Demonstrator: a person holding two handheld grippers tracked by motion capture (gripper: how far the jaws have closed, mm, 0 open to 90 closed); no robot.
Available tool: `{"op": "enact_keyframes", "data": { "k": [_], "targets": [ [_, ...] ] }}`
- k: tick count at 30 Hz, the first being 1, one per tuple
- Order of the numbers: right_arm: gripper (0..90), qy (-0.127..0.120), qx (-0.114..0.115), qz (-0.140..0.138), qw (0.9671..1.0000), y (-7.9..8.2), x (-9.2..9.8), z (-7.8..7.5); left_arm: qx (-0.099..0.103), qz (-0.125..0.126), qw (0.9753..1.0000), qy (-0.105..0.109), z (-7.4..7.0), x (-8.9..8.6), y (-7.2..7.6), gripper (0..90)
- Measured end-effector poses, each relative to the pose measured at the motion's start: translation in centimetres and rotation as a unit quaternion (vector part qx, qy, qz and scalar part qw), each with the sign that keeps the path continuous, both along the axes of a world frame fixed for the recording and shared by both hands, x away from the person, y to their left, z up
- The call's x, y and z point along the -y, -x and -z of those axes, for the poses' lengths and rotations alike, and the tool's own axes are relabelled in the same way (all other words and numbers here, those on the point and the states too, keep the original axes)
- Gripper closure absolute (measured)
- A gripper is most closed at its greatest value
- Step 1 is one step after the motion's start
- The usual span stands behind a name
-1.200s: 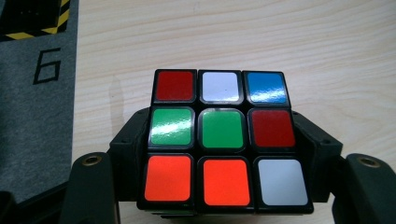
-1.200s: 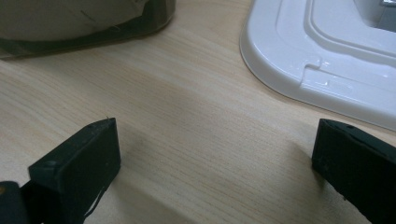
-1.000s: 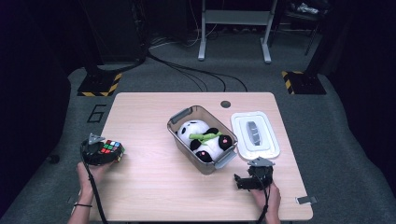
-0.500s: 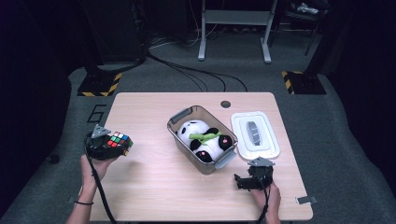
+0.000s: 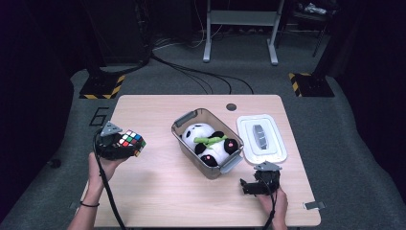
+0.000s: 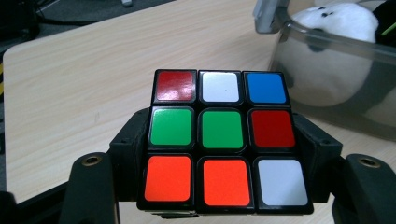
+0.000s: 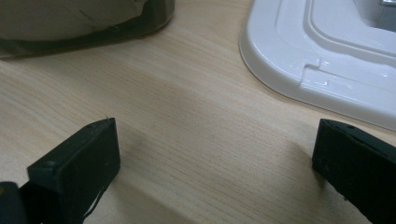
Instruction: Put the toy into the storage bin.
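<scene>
A scrambled Rubik's cube [image 5: 130, 142] [image 6: 222, 140] is held above the table's left edge, with my left gripper [image 5: 122, 146] [image 6: 219, 158] shut on its two sides. A clear plastic bin [image 5: 184, 120] [image 6: 336, 42] stands mid-table, and a panda plush [image 5: 210, 143] [image 6: 345, 18] lies inside it. The bin's white lid [image 5: 261, 139] [image 7: 336, 60] lies flat to the right of it. Near the front right edge my right gripper [image 5: 251, 186] [image 7: 215, 163] rests low over the wood, open, with bare table between its jaws.
The wooden table [image 5: 158, 191] has a round cable hole [image 5: 231, 107] at the back. Beyond the far edge are a metal stand [image 5: 239, 19], floor cables [image 5: 191, 72] and striped floor plates [image 5: 98, 88].
My left gripper has carried the cube up and to the right, toward the bin. The right gripper has stayed where it was.
</scene>
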State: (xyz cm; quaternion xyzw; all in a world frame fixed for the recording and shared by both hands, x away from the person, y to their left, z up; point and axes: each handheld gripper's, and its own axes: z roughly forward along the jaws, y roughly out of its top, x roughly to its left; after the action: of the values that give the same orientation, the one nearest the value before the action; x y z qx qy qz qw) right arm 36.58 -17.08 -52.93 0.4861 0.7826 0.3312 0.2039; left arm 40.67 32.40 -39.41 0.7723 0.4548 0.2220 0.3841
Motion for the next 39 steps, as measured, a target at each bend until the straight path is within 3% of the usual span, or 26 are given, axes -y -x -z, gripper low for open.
{"op": "enact_keyframes", "data": {
  "k": [11, 14, 18, 23, 30, 39],
  "targets": [
    [0.0, 0.001, 0.0, 0.0, 1.0, 0.0, 0.0, 0.0, 0.018, 0.038, 0.999, -0.012, -3.2, 2.8, -0.1, 34.1],
    [0.0, 0.0, 0.0, 0.0, 1.0, 0.0, 0.0, 0.0, 0.021, 0.039, 0.999, -0.01, -3.5, 3.0, -0.2, 34.1],
    [0.0, 0.002, 0.001, 0.001, 1.0, 0.0, 0.0, 0.0, 0.025, 0.058, 0.9978, -0.02, -5.2, 4.0, -0.4, 34.0],
    [0.0, 0.001, 0.001, 0.001, 1.0, 0.0, 0.0, 0.0, 0.029, 0.069, 0.9971, -0.015, -6.3, 5.4, -1.0, 34.1],
    [0.0, 0.001, 0.001, 0.001, 1.0, 0.0, 0.0, 0.0, 0.035, 0.089, 0.9953, -0.014, -7.1, 7.4, -1.4, 34.1],
    [0.0, 0.0, -0.001, 0.004, 1.0, 0.0, 0.0, 0.0, 0.027, 0.107, 0.9938, -0.014, -6.7, 9.7, -1.9, 34.1]
  ]
}}
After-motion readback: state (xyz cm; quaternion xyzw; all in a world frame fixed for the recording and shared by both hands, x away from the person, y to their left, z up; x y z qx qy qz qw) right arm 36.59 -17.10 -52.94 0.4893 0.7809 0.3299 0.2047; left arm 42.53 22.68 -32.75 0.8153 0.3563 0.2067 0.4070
